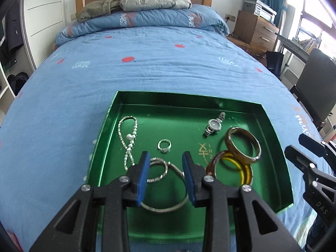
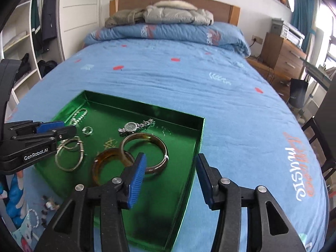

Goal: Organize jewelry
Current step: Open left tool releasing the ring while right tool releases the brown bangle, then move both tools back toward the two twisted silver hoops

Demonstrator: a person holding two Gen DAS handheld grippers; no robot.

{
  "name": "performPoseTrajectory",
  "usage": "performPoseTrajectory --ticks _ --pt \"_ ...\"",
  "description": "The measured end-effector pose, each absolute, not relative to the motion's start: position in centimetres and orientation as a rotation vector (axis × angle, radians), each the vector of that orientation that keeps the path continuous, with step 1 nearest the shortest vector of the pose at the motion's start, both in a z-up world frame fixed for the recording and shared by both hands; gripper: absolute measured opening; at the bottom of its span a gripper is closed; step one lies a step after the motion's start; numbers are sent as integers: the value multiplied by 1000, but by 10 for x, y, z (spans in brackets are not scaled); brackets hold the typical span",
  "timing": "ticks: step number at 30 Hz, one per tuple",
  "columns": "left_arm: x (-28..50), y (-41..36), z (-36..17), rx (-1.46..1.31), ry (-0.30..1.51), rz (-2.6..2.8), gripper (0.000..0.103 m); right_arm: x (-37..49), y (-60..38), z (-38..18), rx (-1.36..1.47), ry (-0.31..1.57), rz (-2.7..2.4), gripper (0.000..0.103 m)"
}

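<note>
Left wrist view: left tool (image 1: 166, 176) parted, empty, above silver bangle (image 1: 166, 206).
Right tool (image 2: 171, 178): wide, empty, straddling green tray (image 2: 195, 147) wall.

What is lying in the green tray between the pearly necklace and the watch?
A small silver ring lies on the tray floor between the necklace and the watch. The left wrist view shows it best.

Both wrist views look steeply down, close over the green tray (image 1: 117, 113) (shared), facing the headboard (image 2: 174, 0).
</note>
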State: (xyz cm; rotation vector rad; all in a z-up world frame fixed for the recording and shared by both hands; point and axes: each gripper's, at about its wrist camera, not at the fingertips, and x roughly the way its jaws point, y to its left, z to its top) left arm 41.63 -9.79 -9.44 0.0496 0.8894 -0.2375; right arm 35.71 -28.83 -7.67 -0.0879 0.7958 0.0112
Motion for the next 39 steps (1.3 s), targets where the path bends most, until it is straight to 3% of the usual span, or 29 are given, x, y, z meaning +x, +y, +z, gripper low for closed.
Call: performPoseTrajectory --ticks 17,39 --pt "294 -89 -38 102 767 -305 31 238 -265 -22 -110 678 18 50" --pt "151 -27 -17 152 703 -202 31 126 -273 -6 -38 634 45 52"
